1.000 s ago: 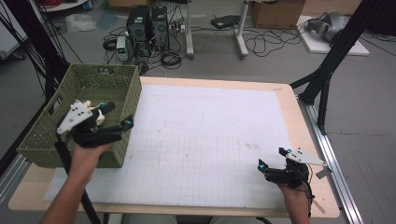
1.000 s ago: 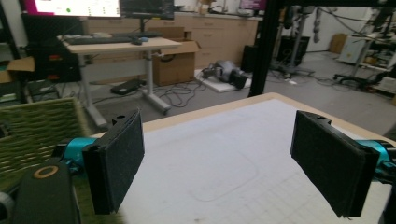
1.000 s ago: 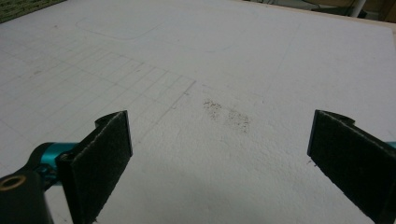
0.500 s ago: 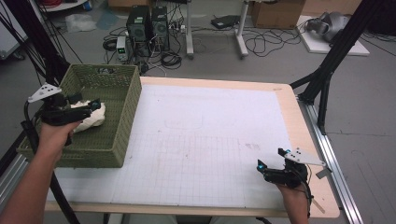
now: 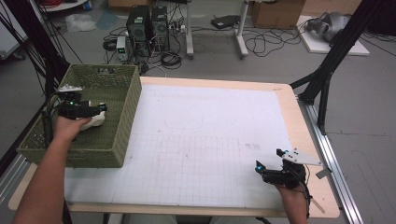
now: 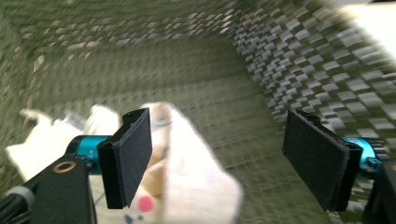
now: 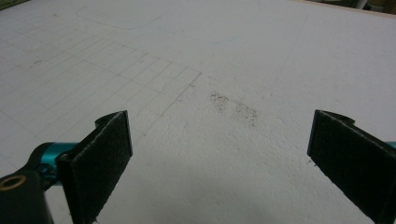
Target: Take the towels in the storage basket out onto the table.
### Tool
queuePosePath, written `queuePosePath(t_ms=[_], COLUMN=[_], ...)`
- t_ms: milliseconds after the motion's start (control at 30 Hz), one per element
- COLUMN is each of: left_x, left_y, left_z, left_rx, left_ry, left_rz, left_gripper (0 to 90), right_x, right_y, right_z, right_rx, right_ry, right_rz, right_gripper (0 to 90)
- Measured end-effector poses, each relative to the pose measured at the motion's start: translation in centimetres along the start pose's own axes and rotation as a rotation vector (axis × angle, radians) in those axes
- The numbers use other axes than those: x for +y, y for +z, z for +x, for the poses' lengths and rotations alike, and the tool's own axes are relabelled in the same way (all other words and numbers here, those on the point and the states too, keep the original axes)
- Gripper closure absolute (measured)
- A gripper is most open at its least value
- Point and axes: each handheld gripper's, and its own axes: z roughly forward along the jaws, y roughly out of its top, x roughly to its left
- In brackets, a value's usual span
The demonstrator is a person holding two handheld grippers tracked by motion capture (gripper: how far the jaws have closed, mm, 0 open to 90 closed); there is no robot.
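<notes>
Basket point(image 5: 114, 140) sits on the table's point(image 5: 289, 100) left edge, partly overhanging it. Inside the basket, a soft toy point(image 6: 187, 172) lies on the floor of it, toward the near-left. Left gripper point(image 5: 100, 109) is over the basket interior, jaws apart, toy just beside and partly behind one jaw. Right gripper point(image 5: 258, 168) rests low at the table's near-right corner, over the gridded mat point(image 7: 210, 70), well apart from the basket.
</notes>
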Motion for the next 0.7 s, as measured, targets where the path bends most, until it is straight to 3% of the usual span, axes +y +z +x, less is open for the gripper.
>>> queuePosePath(t_ms=[33, 67, 200, 233, 267, 367, 433, 467, 500, 533, 567, 667, 700], left_x=[0.0, -0.3, -0.6, -0.7, -1.0, -1.3, -1.7, -1.8, -1.7, -1.6, -1.2, -0.8, -0.8], left_y=[0.0, 0.6, 1.1, 1.2, 1.5, 1.9, 2.2, 2.2, 2.1, 1.9, 1.4, 0.6, 0.6], left_z=[0.0, 0.3, 0.7, 0.8, 0.9, 0.9, 1.0, 1.0, 1.0, 1.0, 0.9, 0.8, 0.8], left_rx=[0.0, 0.056, 0.105, 0.115, 0.13, 0.146, 0.131, 0.131, 0.129, 0.127, 0.138, 0.149, 0.149], left_ry=[0.0, -0.024, -0.024, -0.024, -0.012, -0.013, -0.024, -0.01, -0.007, 0.005, 0.017, 0.016, 0.016], left_rz=[0.0, 0.027, 0.082, 0.102, 0.16, 0.218, 0.273, 0.303, 0.312, 0.312, 0.283, 0.216, 0.216], left_gripper=[24.0, 23.5, 23.3, 23.3, 22.5, 22.6, 25.3, 40.9, 40.9, 60.4, 68.5, 75.7, 76.3], right_x=[0.0, 0.0, -0.1, -0.1, -0.2, -0.2, -0.2, -0.2, -0.2, -0.2, -0.2, -0.2, -0.2], right_y=[0.0, -0.2, -0.3, -0.3, -0.3, -0.2, -0.2, -0.3, -0.3, -0.3, -0.3, -0.3, -0.3], right_z=[0.0, -0.1, -0.3, -0.3, -0.4, -0.4, -0.4, -0.3, -0.3, -0.3, -0.3, -0.4, -0.4], right_rx=[0.0, -0.004, -0.007, -0.006, -0.008, -0.007, -0.005, -0.004, -0.004, -0.003, -0.003, -0.004, -0.004], right_ry=[0.0, 0.01, 0.011, 0.013, 0.017, 0.014, 0.015, 0.014, 0.014, 0.016, 0.019, 0.02, 0.02], right_rz=[0.0, -0.003, -0.006, -0.005, 0.0, 0.0, -0.004, -0.004, -0.004, -0.004, -0.004, -0.007, -0.007], right_gripper=[5.7, 5.7, 5.7, 5.7, 5.7, 5.7, 5.7, 5.7, 5.7, 5.7, 5.7, 5.7, 5.7])
